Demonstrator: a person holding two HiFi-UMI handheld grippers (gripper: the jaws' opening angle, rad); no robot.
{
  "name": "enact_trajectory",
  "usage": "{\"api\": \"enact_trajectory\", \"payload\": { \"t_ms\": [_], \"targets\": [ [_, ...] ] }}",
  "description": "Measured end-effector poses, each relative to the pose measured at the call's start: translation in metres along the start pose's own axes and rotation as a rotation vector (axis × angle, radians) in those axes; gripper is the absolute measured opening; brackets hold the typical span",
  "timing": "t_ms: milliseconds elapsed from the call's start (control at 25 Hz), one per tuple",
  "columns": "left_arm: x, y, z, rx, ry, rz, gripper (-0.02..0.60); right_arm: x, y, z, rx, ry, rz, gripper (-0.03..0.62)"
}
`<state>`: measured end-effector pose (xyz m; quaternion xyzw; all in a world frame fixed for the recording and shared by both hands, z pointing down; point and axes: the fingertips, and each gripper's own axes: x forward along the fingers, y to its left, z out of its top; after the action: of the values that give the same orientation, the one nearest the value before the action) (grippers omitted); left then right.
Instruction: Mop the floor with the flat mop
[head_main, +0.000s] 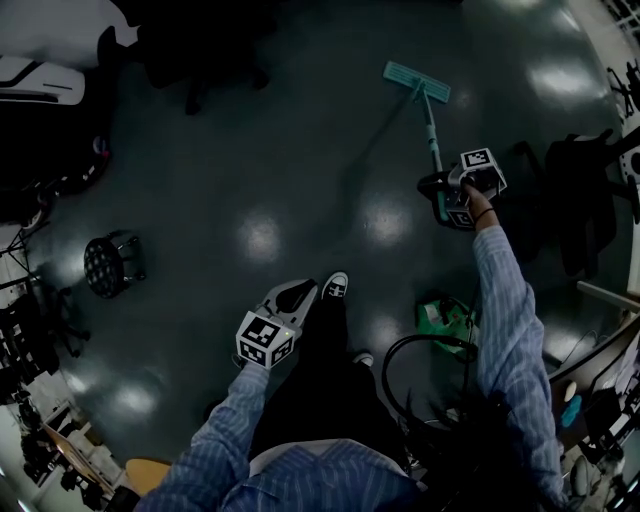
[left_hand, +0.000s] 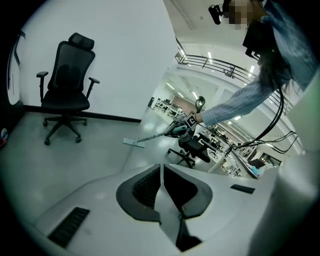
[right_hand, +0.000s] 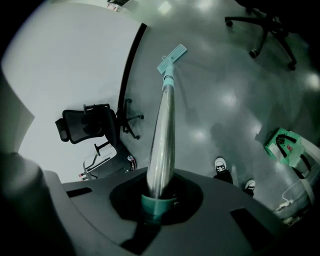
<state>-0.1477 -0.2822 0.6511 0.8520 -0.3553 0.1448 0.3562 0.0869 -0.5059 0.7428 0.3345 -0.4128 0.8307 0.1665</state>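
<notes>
Your right gripper (head_main: 452, 196) is clenched on the top end of the flat mop (head_main: 430, 120), with the teal end cap of the handle (right_hand: 162, 135) seated between its jaws. Your left gripper (head_main: 300, 296) hangs low beside your leading shoe (head_main: 337, 286), its jaws pressed together on nothing.

You look to be mid-stroke and working one-handed. The mop reaches away from you to the far right, and its mop head (head_main: 417, 82) is on the floor (head_main: 250, 160) well ahead of your feet. The next move is probably a pull back toward you or a sweep across. Either one needs the pad kept flat against the floor. A second grip lower on the shaft from the idle left gripper would steady it. Mind the green bag (head_main: 445, 318) near your right side when you draw back.

The mop has a slim silvery shaft with a teal collar just above a narrow, rectangular teal pad. The pad seems to lie flat. The floor is dark and glossy under the lights, so wet and dry patches cannot be told apart.
</notes>
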Motion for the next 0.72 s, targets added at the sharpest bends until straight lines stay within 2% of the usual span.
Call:
{"api": "enact_trajectory", "payload": {
  "t_ms": [80, 320, 720],
  "targets": [
    [-0.008, -0.005, -0.004, 0.005, 0.002, -0.006, 0.009, -0.003, -0.016, -0.022, -0.008, 0.015, -0.021, 0.009],
    [-0.011, -0.059, -0.067, 0.067, 0.01, -0.03, 0.009, -0.011, -0.12, -0.098, -0.032, 0.041, -0.025, 0.009],
    [-0.062, -0.148, -0.082, 0.118, -0.007, -0.077, 0.009, -0.039, -0.183, -0.242, -0.006, 0.077, 0.008, 0.009]
  ]
}}
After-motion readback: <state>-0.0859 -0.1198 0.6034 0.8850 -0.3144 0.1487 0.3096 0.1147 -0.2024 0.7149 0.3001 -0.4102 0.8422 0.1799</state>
